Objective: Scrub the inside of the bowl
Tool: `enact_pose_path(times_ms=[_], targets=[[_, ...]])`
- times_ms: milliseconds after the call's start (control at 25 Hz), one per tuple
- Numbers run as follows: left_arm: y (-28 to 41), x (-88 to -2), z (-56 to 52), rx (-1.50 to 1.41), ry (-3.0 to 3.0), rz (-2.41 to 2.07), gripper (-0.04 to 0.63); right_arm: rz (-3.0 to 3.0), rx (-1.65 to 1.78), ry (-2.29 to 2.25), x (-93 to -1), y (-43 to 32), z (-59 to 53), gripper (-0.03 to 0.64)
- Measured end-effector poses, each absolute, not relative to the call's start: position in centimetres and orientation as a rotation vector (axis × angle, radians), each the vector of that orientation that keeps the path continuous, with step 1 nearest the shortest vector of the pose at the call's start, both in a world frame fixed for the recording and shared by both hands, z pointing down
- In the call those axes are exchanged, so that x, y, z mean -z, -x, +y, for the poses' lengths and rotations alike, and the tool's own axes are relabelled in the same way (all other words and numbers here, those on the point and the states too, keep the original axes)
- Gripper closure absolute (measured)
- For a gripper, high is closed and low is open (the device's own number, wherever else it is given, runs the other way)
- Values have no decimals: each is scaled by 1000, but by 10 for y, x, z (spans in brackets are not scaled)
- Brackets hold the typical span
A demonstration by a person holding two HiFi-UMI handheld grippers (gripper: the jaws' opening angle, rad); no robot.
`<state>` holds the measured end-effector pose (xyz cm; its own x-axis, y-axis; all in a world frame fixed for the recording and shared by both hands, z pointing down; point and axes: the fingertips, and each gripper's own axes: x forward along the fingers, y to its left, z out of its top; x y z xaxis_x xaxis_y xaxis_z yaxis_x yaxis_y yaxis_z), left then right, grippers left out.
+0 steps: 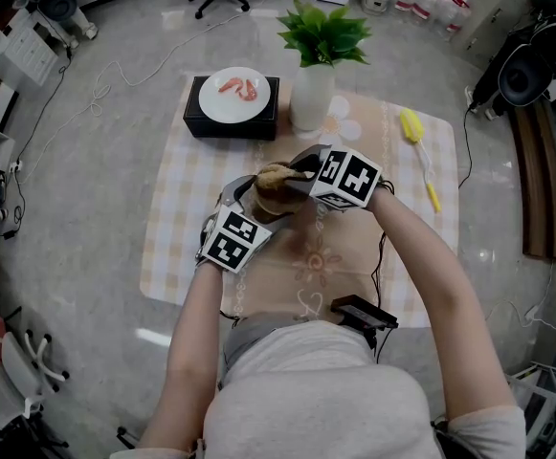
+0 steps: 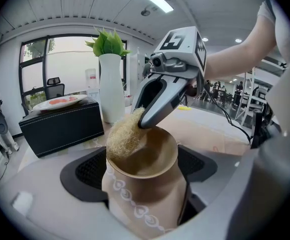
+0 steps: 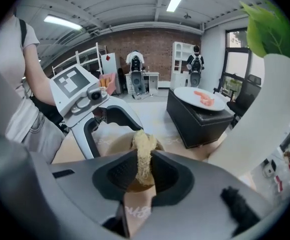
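- Over the middle of a beige checked tablecloth (image 1: 182, 247), a person works with a two-jaw gripper in each hand, the two meeting at one bowl close in front of the body.
- The left gripper (image 2: 142, 166) is clamped on a tan, round bowl with a line of white hearts on its outer wall (image 2: 145, 189). Its jaws stand wide, one on each side of the bowl's lower body, and the bowl's mouth tips up towards the other tool.
- The right gripper (image 3: 144, 171) is clenched on a pale straw-coloured fibre scrubber (image 3: 144, 151), the wad pinched tight between its dark pads.
- In the left gripper view the scrubber lies against the bowl's inner wall at the rim, on the side towards the black box. Part of the wad is inside the bowl and part stands above the edge.
- Whether the bowl rests on the cloth or is held clear of it cannot be made out.
- At the cloth's far edge, well apart from the bowl, a black rectangular box (image 1: 196, 120) carries a round white plate (image 1: 222, 108) with reddish food on it.
- Just beside the box stands a tall white vase (image 1: 312, 98) holding a green leafy plant (image 1: 323, 32).
- A yellow-headed brush with a pale handle (image 1: 411, 125) lies near the cloth's right edge.
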<state>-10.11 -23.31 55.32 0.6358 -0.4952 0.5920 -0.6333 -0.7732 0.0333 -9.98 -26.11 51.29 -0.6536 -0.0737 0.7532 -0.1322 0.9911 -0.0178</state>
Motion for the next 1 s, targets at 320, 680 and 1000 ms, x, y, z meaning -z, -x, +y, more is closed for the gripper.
enact_pose_path(times_ms=[320,680,1000], targets=[[101,-553,-234,-841,-2627,-916,138,-2156,-1,-92,-513,95,-271,531],[100,-549,-234,-835,-2635,-916,138,-1908,251,158,-519,92,-258,531],[101,-555,-234,-825,-2630,-917,138,-1813,157,286,-520,80,-240,531]])
